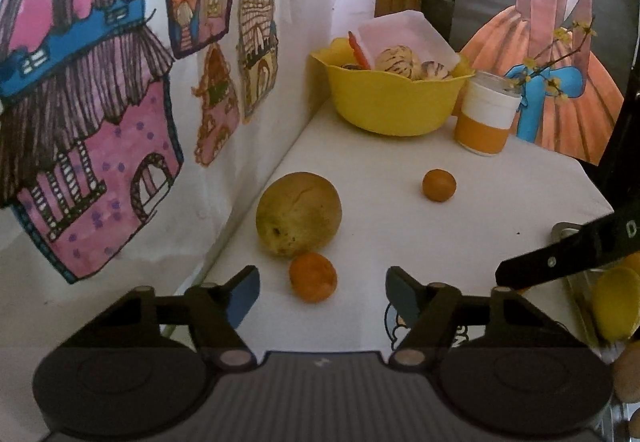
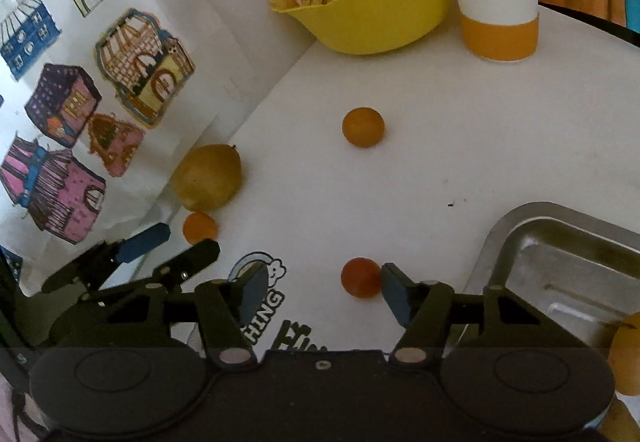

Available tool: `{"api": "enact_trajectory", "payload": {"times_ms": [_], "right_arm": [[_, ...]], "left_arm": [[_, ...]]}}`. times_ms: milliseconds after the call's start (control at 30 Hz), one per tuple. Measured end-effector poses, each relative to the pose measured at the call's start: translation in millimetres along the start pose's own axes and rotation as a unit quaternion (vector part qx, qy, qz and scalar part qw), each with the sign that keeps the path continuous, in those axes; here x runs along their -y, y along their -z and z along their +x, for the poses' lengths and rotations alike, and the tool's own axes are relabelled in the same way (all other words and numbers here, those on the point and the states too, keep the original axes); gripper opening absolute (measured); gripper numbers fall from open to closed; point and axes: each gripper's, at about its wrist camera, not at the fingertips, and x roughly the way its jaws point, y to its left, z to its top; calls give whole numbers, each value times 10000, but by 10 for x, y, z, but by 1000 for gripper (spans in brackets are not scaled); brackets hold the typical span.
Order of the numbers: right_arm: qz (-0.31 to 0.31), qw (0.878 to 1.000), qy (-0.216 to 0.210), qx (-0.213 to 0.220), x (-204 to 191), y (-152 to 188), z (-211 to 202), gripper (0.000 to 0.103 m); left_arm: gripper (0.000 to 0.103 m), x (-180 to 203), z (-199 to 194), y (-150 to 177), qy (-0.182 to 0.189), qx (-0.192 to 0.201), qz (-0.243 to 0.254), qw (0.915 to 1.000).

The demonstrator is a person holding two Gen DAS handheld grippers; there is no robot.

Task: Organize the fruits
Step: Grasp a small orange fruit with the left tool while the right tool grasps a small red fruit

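My left gripper (image 1: 322,296) is open, and a small orange (image 1: 313,276) lies on the white tabletop between its fingertips, touching neither pad. Just beyond it sits a large yellow-brown pear-like fruit (image 1: 298,213) against the wall. Another small orange (image 1: 439,184) lies further out. My right gripper (image 2: 325,292) is also open; a small red-orange fruit (image 2: 360,277) rests inside the gap, close to the right pad. The right wrist view also shows the pear-like fruit (image 2: 208,177), the far orange (image 2: 363,127) and the left gripper (image 2: 188,240) around its orange (image 2: 200,228).
A yellow bowl (image 1: 392,109) holding striped fruits and a white foam tray stands at the back, beside an orange-and-white cup (image 1: 486,113) with flowers. A metal tray (image 2: 560,242) sits at the right with yellow fruit (image 2: 628,354) at its edge. A wall with drawings runs along the left.
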Motion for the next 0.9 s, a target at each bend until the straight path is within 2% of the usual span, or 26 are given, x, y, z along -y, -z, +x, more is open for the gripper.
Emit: {"api": "enact_trajectory", "payload": {"times_ms": [100,333,500,733,900], "right_arm": [[48,10000,56,17,30,10,24,65],[43,9999,60,77,35,21,53,56],[-88,9998,107,108,4,29,61,50],[-323,9991,238,143,-27,50,52,40],[-359,9988,256,194,-26,47,68,23]], "left_arm": [[67,4,44,-13,-1,-65,-32,10000],[50,2,142,-36,-49,-213,-211,9995],[29,33,158,-29,-85,-220,-210,9995],[27,75,123,4,29,-244,-203,9995],[27,188,64,60,187,-289,-63,9994]]}}
